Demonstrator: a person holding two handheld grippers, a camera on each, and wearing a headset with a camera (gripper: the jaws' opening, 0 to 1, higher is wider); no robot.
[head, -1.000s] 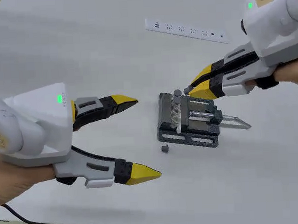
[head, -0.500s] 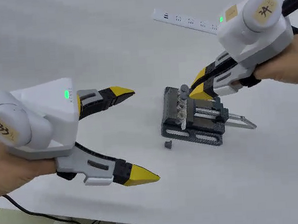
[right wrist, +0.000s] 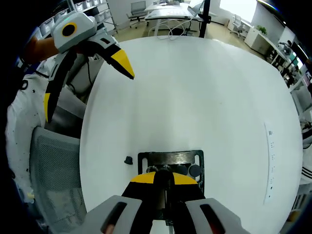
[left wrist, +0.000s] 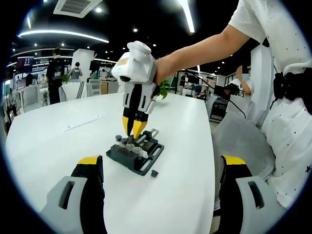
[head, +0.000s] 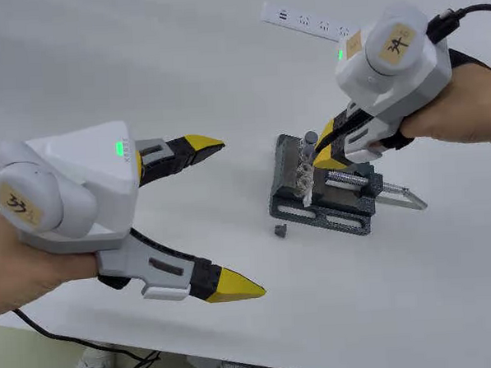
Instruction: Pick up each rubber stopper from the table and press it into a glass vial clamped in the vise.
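Note:
A black vise [head: 345,202] [left wrist: 146,161] [right wrist: 146,158] stands mid-table with a row of glass vials [head: 303,179] clamped in it. One vial at the row's end wears a grey rubber stopper [head: 310,137] [right wrist: 195,170]. Another stopper [head: 280,230] [left wrist: 154,173] [right wrist: 128,160] lies loose on the table beside the vise. My right gripper [head: 320,153] [left wrist: 132,130] [right wrist: 163,178] points steeply down with its jaws shut right over the vials; what sits under its tips is hidden. Well left of the vise, my left gripper [head: 228,214] [left wrist: 162,161] [right wrist: 85,85] hovers wide open and holds nothing.
A white power strip [head: 311,20] [right wrist: 269,161] lies at the far side of the white table [head: 181,64]. The vise's screw handle [head: 398,194] sticks out to the right. People and office desks show in the background of the left gripper view.
My right gripper has tipped up to a steeper angle, tips staying over the vials. The left gripper stays open in about the same place. The head view has shifted.

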